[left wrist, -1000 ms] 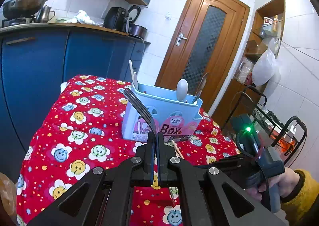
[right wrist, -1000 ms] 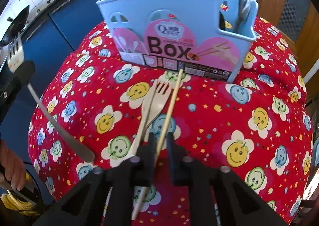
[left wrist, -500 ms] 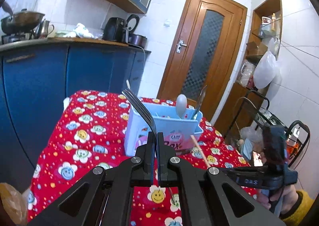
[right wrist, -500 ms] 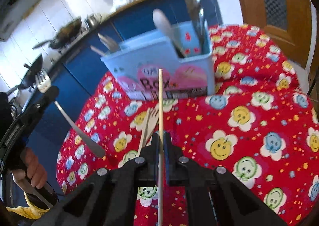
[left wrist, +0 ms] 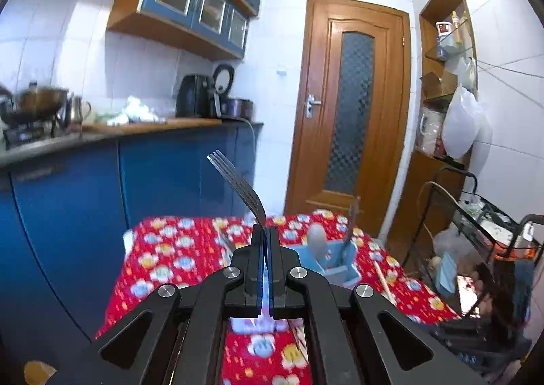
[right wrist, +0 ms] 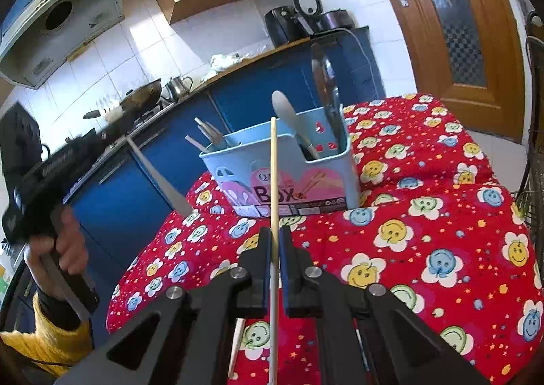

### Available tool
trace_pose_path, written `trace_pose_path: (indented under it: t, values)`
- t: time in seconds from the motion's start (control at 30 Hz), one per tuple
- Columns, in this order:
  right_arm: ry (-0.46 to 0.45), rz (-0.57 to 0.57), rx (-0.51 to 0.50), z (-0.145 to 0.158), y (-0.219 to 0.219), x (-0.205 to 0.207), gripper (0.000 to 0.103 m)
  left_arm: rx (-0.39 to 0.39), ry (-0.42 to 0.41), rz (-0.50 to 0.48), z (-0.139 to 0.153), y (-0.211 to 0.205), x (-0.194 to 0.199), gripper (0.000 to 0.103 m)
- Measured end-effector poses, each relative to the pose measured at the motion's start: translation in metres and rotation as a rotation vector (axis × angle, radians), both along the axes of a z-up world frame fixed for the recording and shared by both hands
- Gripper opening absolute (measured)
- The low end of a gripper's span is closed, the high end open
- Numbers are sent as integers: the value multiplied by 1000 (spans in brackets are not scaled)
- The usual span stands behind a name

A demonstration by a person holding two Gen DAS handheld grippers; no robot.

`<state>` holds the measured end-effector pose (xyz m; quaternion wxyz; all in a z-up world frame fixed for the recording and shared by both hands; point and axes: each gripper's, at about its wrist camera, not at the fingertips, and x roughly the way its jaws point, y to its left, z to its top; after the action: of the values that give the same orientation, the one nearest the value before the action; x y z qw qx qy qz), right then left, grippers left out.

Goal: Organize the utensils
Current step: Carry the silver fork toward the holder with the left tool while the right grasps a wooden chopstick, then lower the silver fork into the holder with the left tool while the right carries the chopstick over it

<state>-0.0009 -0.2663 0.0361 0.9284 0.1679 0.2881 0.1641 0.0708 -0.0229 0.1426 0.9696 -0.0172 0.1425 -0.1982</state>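
Note:
My left gripper (left wrist: pixel 267 232) is shut on a metal fork (left wrist: pixel 244 188), tines up and to the left, held in the air above the red smiley tablecloth (left wrist: pixel 170 259). The blue utensil box (right wrist: pixel 289 174) stands on the cloth and holds a white spoon (right wrist: pixel 289 116), metal utensils (right wrist: pixel 326 79) and forks (right wrist: pixel 210 137). My right gripper (right wrist: pixel 274 239) is shut on a wooden chopstick (right wrist: pixel 273 174), whose tip points up in front of the box. The fork's handle (right wrist: pixel 159 177) hangs at the box's left in the right wrist view.
A wooden fork (right wrist: pixel 236 347) lies on the cloth under my right gripper. Blue cabinets (left wrist: pixel 85 201) with a worktop run along the left. A wooden door (left wrist: pixel 353 120) is behind the table, and a wire rack (left wrist: pixel 476 215) stands at the right.
Both grippers have risen. The right one closed on the chopstick, lifted it off the cloth and tilted it upright before the box. The left one carried the fork higher.

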Motion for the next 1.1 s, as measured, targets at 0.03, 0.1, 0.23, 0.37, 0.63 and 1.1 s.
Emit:
trace_pose_path:
  t: [0.03, 0.1, 0.23, 0.37, 0.63, 1.1]
  values:
    - [-9, -3, -1, 0, -1, -1, 6, 4, -10, 4, 3, -2, 1, 1]
    - [-27, -8, -1, 0, -4, -3, 6, 15, -34, 14, 10, -5, 7, 1]
    - [-64, -24, -14, 3, -8, -8, 6, 23, -55, 33, 19, -10, 21, 1]
    - [-84, -27, -5, 4, -12, -8, 6, 45, -82, 71, 21, -14, 35, 1]
    - [-104, -26, 24, 2, -19, -3, 6, 60, -77, 101, 11, -18, 67, 1]
    - [-193, -75, -57, 23, -21, 28, 7, 112, 13, 42, -42, -36, 91, 1]
